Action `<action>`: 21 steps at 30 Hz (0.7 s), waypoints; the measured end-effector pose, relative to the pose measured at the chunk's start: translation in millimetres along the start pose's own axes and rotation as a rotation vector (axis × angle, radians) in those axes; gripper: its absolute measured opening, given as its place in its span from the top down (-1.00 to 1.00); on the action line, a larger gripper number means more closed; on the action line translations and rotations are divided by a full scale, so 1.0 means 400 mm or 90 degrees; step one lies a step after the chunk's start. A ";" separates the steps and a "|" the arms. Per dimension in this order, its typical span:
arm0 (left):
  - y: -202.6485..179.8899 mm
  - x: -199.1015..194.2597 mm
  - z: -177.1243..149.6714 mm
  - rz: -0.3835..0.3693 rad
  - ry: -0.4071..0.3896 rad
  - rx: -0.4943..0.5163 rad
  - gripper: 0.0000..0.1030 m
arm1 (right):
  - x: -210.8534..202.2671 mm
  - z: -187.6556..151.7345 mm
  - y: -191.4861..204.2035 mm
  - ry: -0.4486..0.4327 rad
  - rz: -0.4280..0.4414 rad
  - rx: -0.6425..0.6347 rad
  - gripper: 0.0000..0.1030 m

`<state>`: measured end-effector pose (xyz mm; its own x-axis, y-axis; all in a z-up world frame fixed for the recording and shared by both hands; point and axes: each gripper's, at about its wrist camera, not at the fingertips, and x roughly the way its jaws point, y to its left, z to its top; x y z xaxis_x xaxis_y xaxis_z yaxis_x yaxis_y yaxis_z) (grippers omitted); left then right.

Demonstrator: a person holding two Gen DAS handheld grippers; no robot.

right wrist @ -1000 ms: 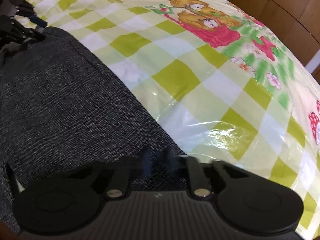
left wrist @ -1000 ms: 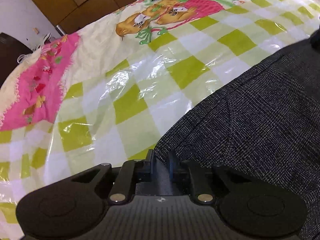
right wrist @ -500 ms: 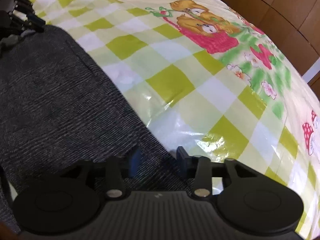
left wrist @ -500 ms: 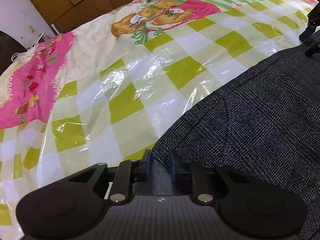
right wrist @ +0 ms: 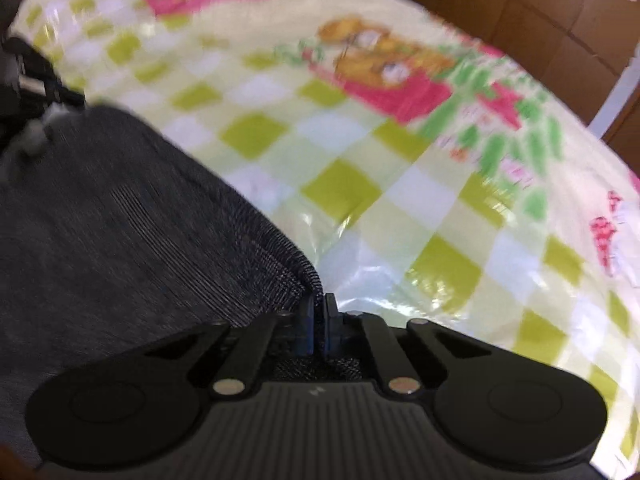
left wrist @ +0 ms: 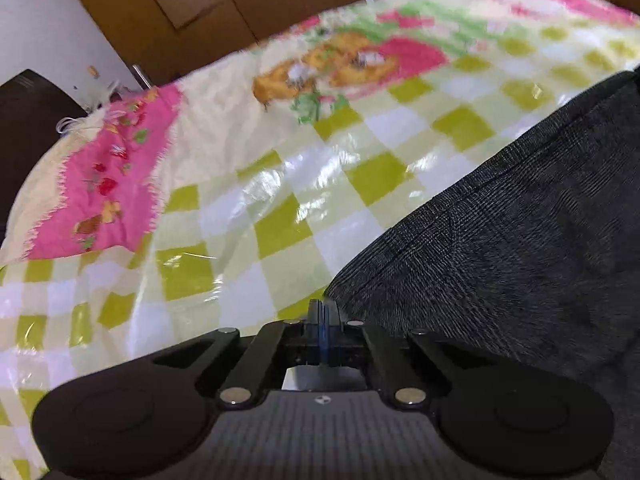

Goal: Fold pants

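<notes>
Dark grey woven pants (left wrist: 520, 240) lie on a checked bed cover (left wrist: 280, 184). In the left wrist view they fill the right side, and my left gripper (left wrist: 324, 312) is shut on their near left corner. In the right wrist view the pants (right wrist: 120, 232) fill the left side, and my right gripper (right wrist: 319, 308) is shut on their near right corner, with the cloth pinched between the jaws and bunched up. The left gripper shows as a dark blurred shape at the far left of the right wrist view (right wrist: 28, 84).
The cover (right wrist: 400, 200) is glossy yellow-green and white checks with a pink cartoon print. Brown wooden cabinets (left wrist: 240, 8) stand behind the bed. A dark chair back (left wrist: 28, 120) is at the far left. Cabinets (right wrist: 540, 20) also show in the right wrist view.
Both grippers have closed from open onto the pants' near corners. Both views have shifted and are motion-blurred, and the cloth edge has lifted slightly.
</notes>
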<state>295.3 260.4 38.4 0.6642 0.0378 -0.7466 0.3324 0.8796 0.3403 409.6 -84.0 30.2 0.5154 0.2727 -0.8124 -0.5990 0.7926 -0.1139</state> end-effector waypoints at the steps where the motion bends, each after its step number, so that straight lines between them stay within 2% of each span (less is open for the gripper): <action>1: 0.001 -0.036 -0.012 -0.003 -0.013 -0.009 0.71 | -0.048 -0.005 0.013 -0.016 -0.001 -0.004 0.93; 4: -0.014 -0.127 -0.063 -0.012 -0.043 -0.022 0.71 | -0.204 -0.046 0.076 -0.057 0.019 -0.021 0.93; 7: -0.051 -0.179 -0.112 -0.037 -0.051 -0.024 0.70 | -0.339 -0.114 0.164 -0.084 0.052 -0.026 0.93; 10: -0.093 -0.195 -0.144 -0.065 -0.057 -0.027 0.65 | -0.412 -0.202 0.302 -0.075 0.105 -0.065 0.93; 13: -0.129 -0.202 -0.156 -0.080 -0.064 -0.021 0.65 | -0.391 -0.297 0.424 -0.027 0.146 -0.107 0.93; 16: -0.148 -0.210 -0.173 -0.088 -0.068 -0.026 0.59 | -0.316 -0.375 0.483 0.035 0.161 -0.105 0.92; 18: -0.168 -0.211 -0.182 -0.050 -0.080 -0.001 0.57 | -0.273 -0.413 0.507 0.061 0.148 -0.123 0.92; 21: -0.203 -0.207 -0.177 0.027 -0.115 0.084 0.48 | -0.243 -0.430 0.507 0.072 0.137 -0.114 0.92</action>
<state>166.0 219.2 32.0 0.7846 -0.0220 -0.6196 0.3782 0.8088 0.4503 132.8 -43.7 -12.3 0.2992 0.3541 -0.8860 -0.7912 0.6112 -0.0229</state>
